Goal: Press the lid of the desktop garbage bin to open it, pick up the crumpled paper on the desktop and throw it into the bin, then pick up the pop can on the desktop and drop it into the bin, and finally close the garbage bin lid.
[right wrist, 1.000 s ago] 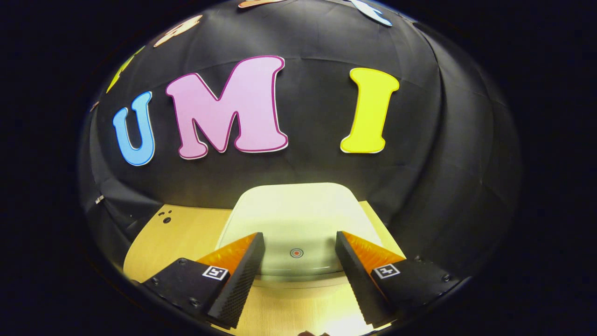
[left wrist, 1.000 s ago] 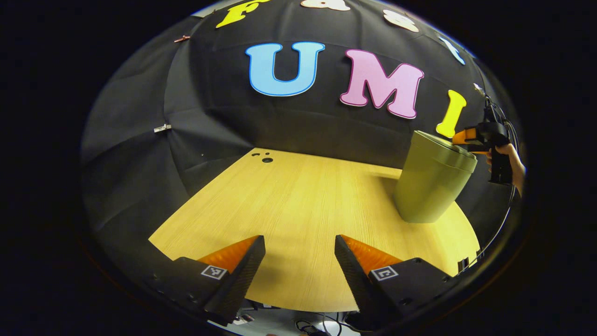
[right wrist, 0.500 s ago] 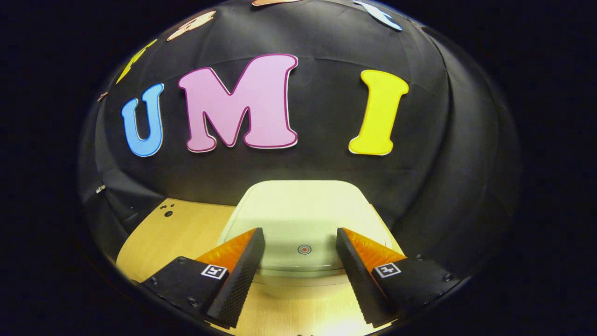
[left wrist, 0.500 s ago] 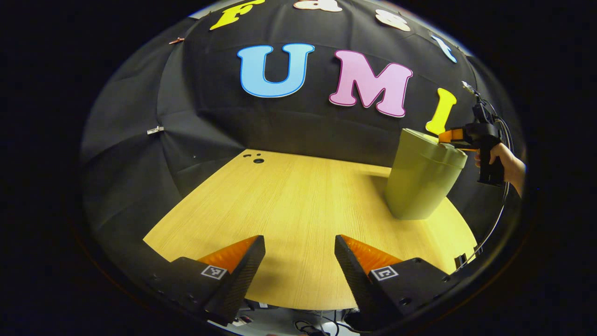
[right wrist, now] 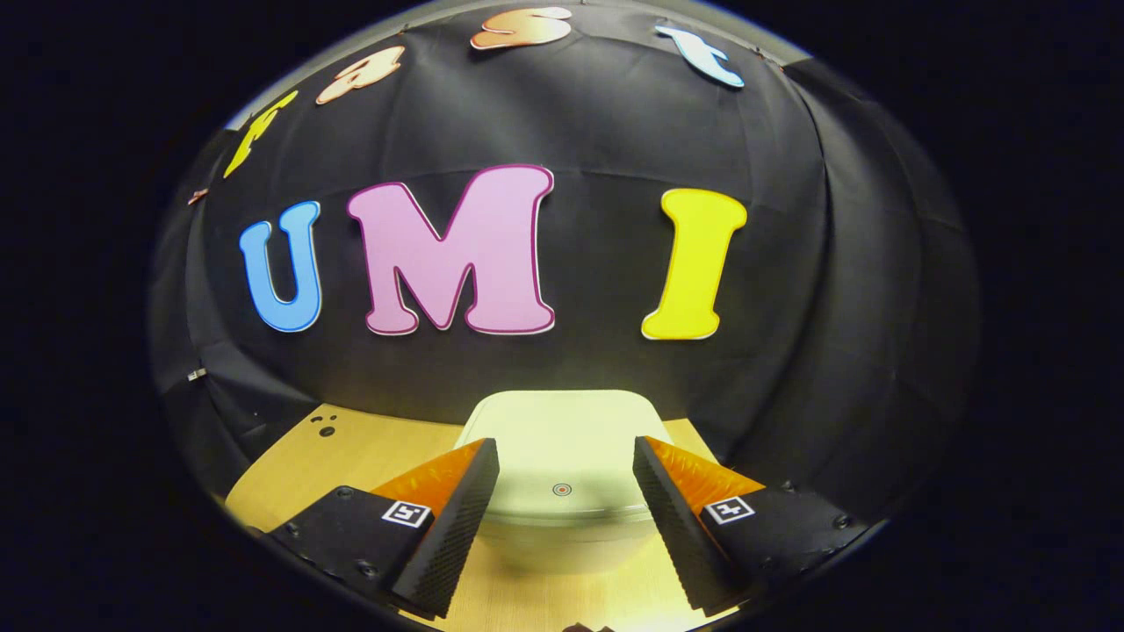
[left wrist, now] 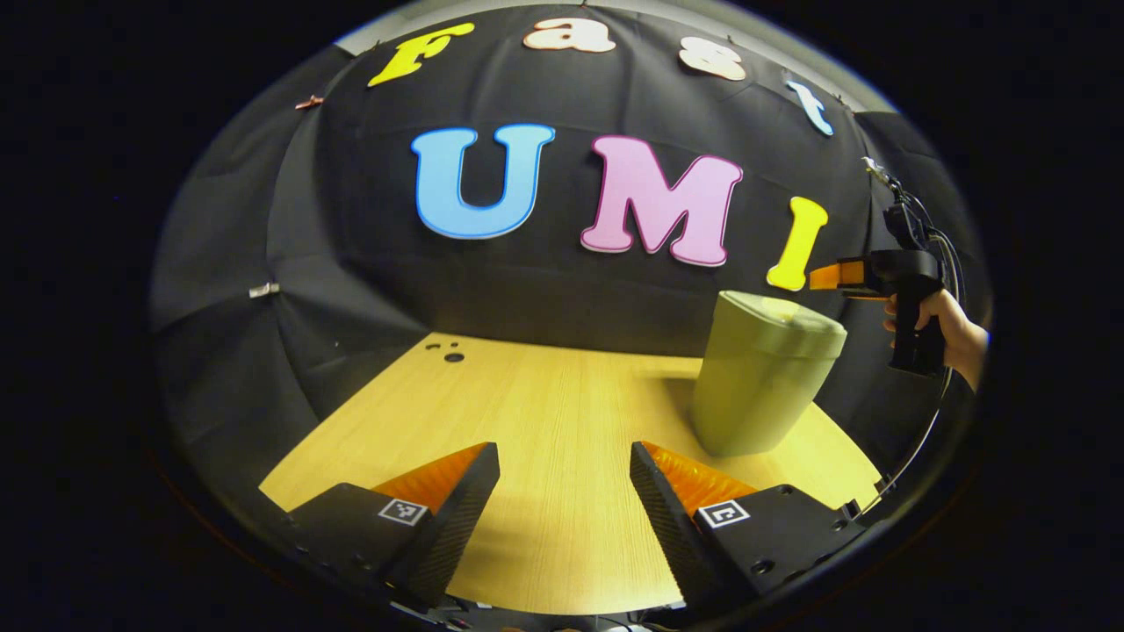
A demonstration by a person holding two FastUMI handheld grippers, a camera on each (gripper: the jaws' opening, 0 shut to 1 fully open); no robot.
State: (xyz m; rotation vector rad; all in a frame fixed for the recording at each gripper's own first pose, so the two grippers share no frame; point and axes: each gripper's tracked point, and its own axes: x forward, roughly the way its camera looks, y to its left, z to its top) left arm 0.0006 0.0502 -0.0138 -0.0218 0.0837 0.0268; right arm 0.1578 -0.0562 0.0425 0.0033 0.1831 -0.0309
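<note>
Left gripper (left wrist: pixel 565 461) spread wide, holding nothing, above bare wooden desktop (left wrist: pixel 544 412) — open room ahead to the far edge. Right gripper (right wrist: pixel 566 456) also spread wide, empty, hovering above the near rim of the closed lid (right wrist: pixel 562 430). Garbage bin (left wrist: pixel 760 373) stands upright near the desktop's right edge — hand (left wrist: pixel 944 325) beside it.

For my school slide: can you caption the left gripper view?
Open left gripper over the wooden table; right gripper hovers above the closed green bin.
</note>
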